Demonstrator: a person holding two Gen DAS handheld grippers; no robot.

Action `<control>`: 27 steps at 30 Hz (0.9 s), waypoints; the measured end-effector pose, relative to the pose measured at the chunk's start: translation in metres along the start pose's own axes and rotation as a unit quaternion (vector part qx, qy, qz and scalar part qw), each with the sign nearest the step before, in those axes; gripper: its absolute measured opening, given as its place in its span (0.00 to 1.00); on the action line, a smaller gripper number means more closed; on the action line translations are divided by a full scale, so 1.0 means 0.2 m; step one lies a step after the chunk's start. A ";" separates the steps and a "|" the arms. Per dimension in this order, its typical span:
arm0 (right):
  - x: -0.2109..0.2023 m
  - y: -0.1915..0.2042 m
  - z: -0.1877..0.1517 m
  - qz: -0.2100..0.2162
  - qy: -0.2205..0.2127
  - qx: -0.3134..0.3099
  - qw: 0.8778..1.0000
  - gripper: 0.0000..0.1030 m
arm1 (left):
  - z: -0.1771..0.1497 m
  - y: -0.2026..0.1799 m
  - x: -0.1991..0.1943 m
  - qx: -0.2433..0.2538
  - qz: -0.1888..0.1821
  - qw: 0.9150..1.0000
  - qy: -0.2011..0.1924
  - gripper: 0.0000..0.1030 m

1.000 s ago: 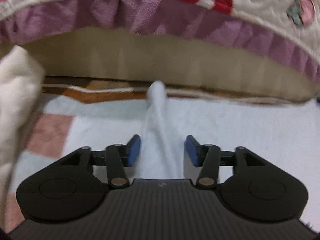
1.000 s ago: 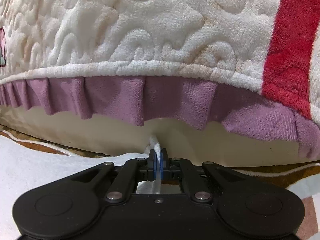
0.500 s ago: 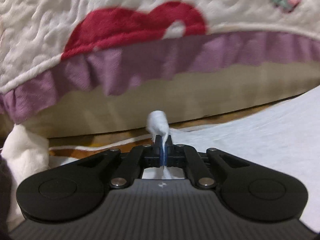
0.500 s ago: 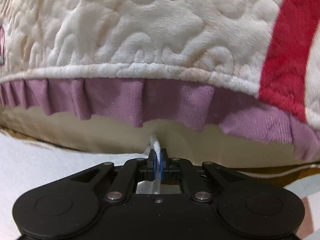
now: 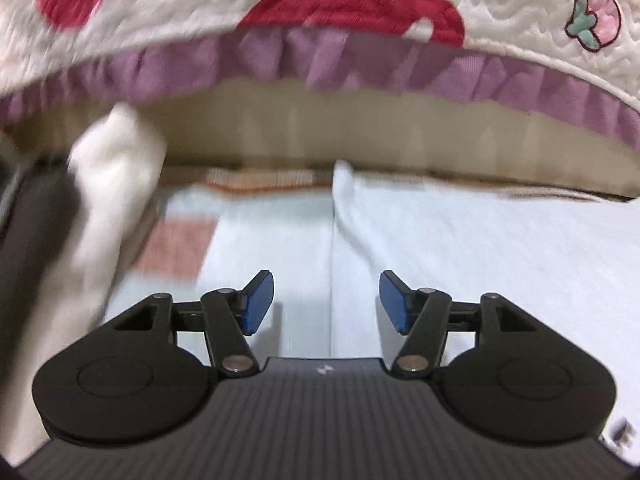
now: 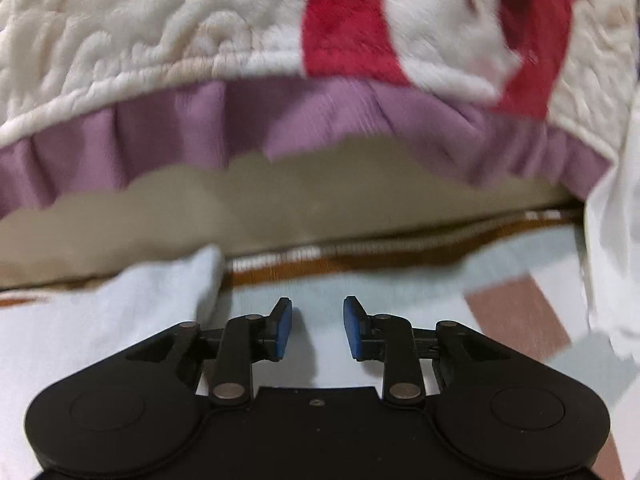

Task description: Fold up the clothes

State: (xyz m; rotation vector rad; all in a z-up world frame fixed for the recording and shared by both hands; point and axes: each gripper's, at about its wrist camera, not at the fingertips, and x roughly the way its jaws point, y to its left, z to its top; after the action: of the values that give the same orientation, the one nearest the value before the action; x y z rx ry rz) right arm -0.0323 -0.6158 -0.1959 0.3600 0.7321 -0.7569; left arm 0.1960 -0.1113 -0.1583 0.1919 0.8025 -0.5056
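A pale white garment [image 5: 460, 248] lies flat on the checked mat, its left edge running toward me. My left gripper [image 5: 326, 300] hovers over that edge. Its jaws are opening, and the blue pads [image 5: 260, 300] stand clear of the cloth on either side. In the right wrist view the same garment [image 6: 120, 304] lies at the left, its corner just beyond the left finger. My right gripper [image 6: 318, 328] is opening too, with only the mat between its pads [image 6: 354, 330].
A quilted cream cover [image 5: 520, 8] with red shapes and a purple frill [image 6: 200, 132] overhangs a beige side [image 5: 360, 132] right ahead. The mat [image 6: 400, 292] is pale blue with pink squares. Cream cloth [image 5: 116, 160] hangs at the left, and white cloth [image 6: 612, 240] at the right.
Both grippers were pinching raised tips of the garment half a second ago and have let go. The cloth has dropped flat. The right gripper has shifted right, off the garment's corner.
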 end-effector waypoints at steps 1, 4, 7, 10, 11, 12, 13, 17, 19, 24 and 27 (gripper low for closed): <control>-0.03 -0.02 -0.03 0.007 0.001 0.003 1.000 0.32 | -0.04 0.00 -0.02 -0.012 0.000 1.000 0.010 0.56; -0.14 -0.05 -0.08 0.045 0.006 0.011 0.999 0.35 | -0.09 0.02 -0.07 -0.034 0.015 0.998 0.045 0.56; -0.28 -0.11 -0.15 0.101 0.015 0.020 0.995 0.42 | -0.11 -0.01 -0.19 -0.025 0.007 0.999 0.045 0.57; -0.44 -0.12 -0.28 0.176 0.032 0.051 0.983 0.47 | -0.18 -0.02 -0.30 -0.034 -0.025 0.998 0.054 0.60; -0.49 -0.13 -0.34 0.194 0.036 0.057 0.979 0.49 | -0.22 -0.02 -0.34 -0.037 -0.031 0.997 0.062 0.60; -0.54 -0.14 -0.40 0.210 0.040 0.060 0.975 0.49 | -0.27 -0.02 -0.37 -0.038 -0.037 0.996 0.071 0.60; -0.58 -0.15 -0.47 0.218 0.046 0.059 0.973 0.49 | -0.32 -0.01 -0.41 -0.039 -0.041 0.995 0.081 0.60; -0.69 -0.21 -0.68 0.222 0.068 0.051 0.971 0.49 | -0.53 0.08 -0.50 -0.051 -0.065 0.990 0.118 0.60; -0.73 -0.27 -0.73 0.231 0.061 0.056 0.969 0.48 | -0.57 0.15 -0.53 -0.082 -0.089 0.985 0.124 0.60; -0.77 -0.32 -0.77 0.211 0.087 0.015 0.973 0.51 | -0.57 0.17 -0.51 -0.098 -0.153 0.975 0.127 0.55; -0.81 -0.38 -0.79 0.229 0.123 0.007 0.966 0.52 | -0.59 0.12 -0.49 -0.078 -0.165 0.971 0.152 0.28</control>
State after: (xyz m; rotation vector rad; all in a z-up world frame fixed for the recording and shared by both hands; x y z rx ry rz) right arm -0.2431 -0.5028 -0.1947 0.6200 0.8363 -0.2808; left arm 0.0753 -0.0140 -0.1687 -0.0139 1.1798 -0.7337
